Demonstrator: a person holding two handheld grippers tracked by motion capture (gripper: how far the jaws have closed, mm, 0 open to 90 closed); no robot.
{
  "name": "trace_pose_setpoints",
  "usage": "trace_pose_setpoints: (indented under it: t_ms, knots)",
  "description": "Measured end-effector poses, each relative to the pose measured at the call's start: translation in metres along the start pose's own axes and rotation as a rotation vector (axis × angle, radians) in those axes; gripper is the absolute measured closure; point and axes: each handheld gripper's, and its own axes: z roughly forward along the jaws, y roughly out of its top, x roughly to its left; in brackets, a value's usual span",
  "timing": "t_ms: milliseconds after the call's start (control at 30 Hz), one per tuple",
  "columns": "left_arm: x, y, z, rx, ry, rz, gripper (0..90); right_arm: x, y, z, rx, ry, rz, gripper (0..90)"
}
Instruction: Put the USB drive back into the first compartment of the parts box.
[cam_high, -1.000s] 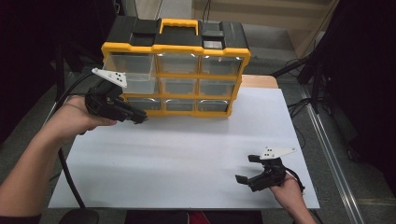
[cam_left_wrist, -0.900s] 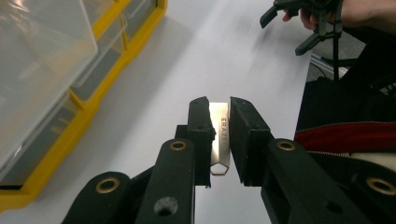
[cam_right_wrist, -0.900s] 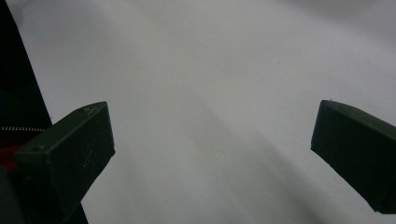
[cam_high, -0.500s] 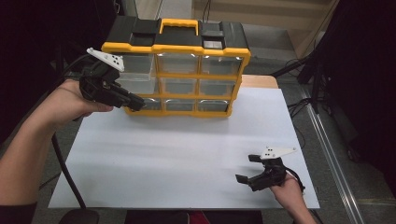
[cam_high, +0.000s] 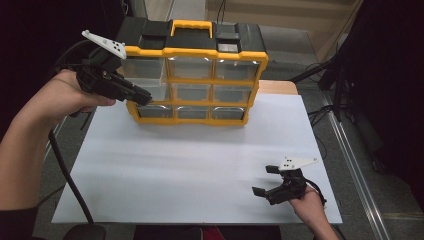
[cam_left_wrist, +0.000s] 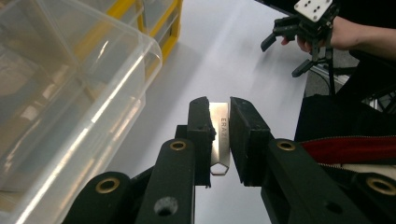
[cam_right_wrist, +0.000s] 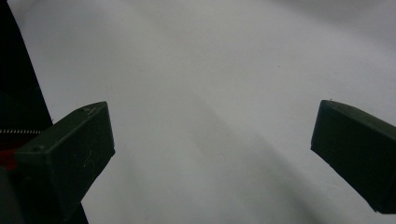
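**Metal piece pinched beside the drawer cabinet**

While the left hand-held gripper (cam_left_wrist: 218, 133) hangs in the air at the cabinet's (cam_high: 192, 75) left end, its jaws are pressed onto a small flat metal piece (cam_left_wrist: 219, 140). The piece stands on edge between the two pads, its stamped letters partly readable, its lower tip poking out beneath them. Just to the left of this hand-held gripper, in its own view, sits a clear plastic drawer (cam_left_wrist: 70, 102), pulled out of the yellow frame and very near the jaws, though not touching them. From the high view, the same hand-held gripper (cam_high: 142, 97) points its tip at the left column of drawers, level with the middle row, with the person's left hand (cam_high: 60, 97) wrapped around its body and the cable trailing down below.

The right hand-held gripper (cam_high: 267, 182) lies well apart, low over the white surface (cam_high: 200, 165) near its front right corner. Its jaws are spread wide with nothing between them; its own view shows bare white surface (cam_right_wrist: 210, 93) beyond the two pads.
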Motion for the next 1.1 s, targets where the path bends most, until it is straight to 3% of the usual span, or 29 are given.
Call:
trace_pose_setpoints:
  t_ms: [367, 700, 1100]
  knots:
    - [0.006, 0.018, -0.014, -0.002, 0.013, 0.000, 79.9, 0.000, 0.000, 0.000, -0.002, -0.001, 0.000, 0.0]
    - [0.020, 0.038, -0.031, -0.016, 0.074, -0.027, 80.0, 0.000, 0.000, 0.000, -0.003, 0.000, 0.000, 0.0]
    - [0.036, 0.047, -0.018, 0.017, 0.165, -0.035, 79.9, 0.000, 0.000, -0.001, -0.003, 0.002, -0.003, 0.0]
